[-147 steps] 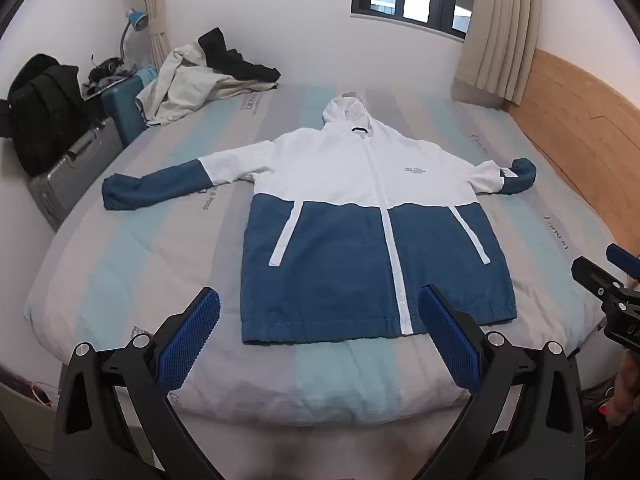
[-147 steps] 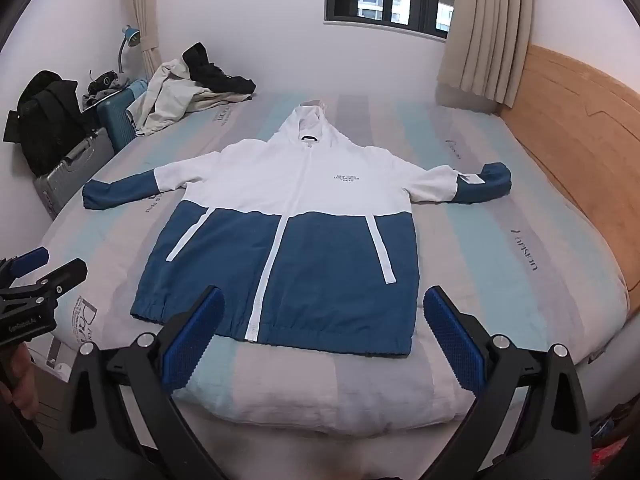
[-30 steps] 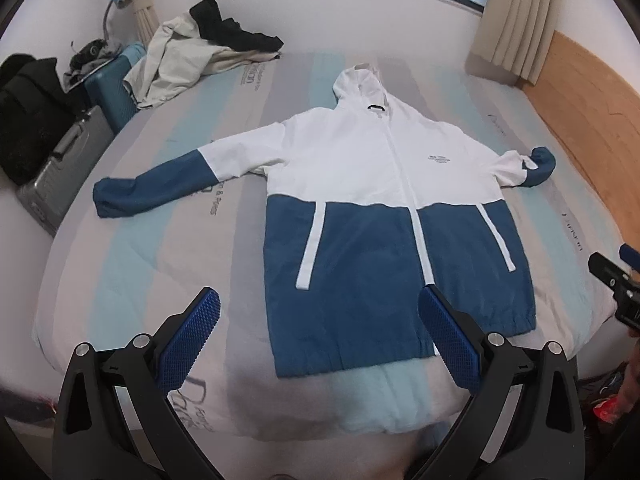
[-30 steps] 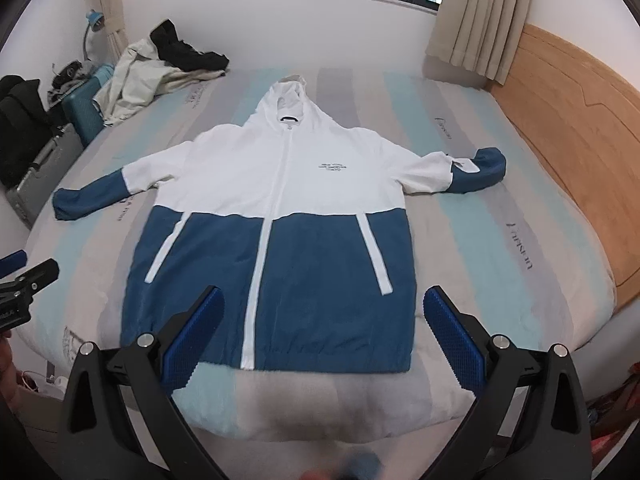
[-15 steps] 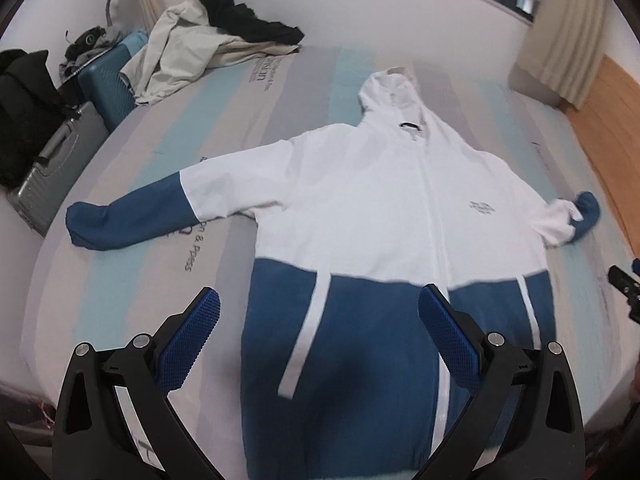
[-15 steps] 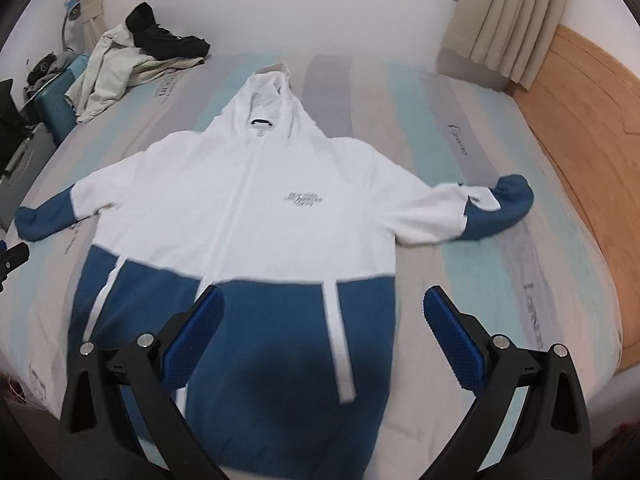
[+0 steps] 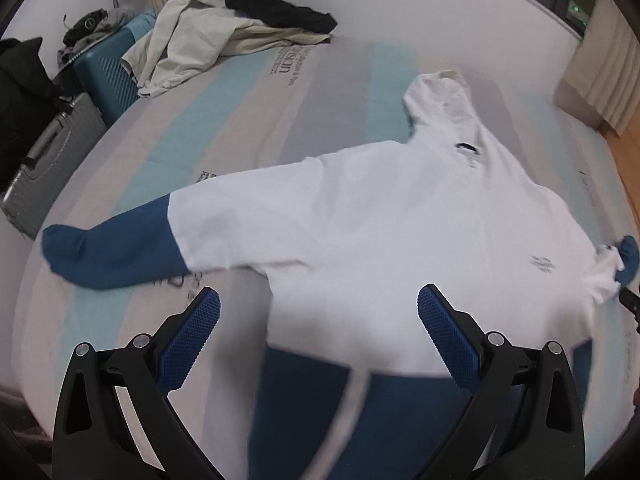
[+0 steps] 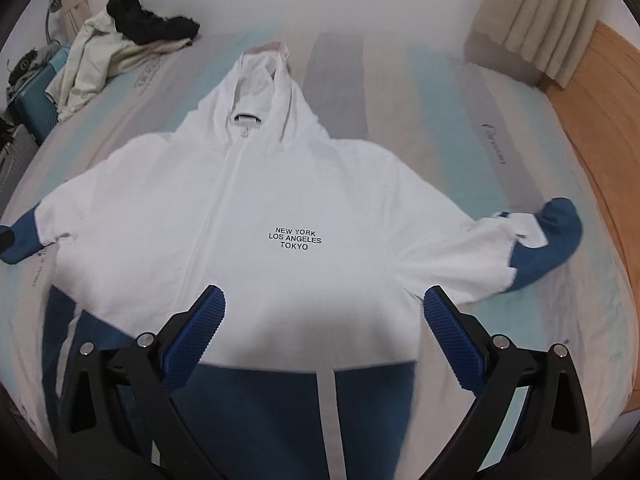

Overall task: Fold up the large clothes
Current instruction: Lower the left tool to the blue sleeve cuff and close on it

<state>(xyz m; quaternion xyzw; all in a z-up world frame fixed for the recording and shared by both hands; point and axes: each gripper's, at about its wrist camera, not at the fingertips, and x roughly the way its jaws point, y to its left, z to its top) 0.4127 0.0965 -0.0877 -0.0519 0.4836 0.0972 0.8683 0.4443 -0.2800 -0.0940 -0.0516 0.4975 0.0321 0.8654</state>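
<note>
A white and blue hooded jacket lies flat and face up on the bed, sleeves spread wide, hood toward the far wall. Its left sleeve ends in a blue cuff near the bed's left edge. Its right sleeve has the blue cuff bent back. My left gripper hovers open above the jacket's left chest and armpit. My right gripper hangs open over the chest, just below the printed city names. Neither gripper holds anything.
The striped mattress carries a heap of beige and black clothes at its far left corner. A teal suitcase and a grey suitcase stand beside the bed's left side. A wooden headboard runs along the right.
Both grippers have moved forward and lower over the bed, from the hem toward the jacket's chest. Both stay open; the jacket has not moved.
</note>
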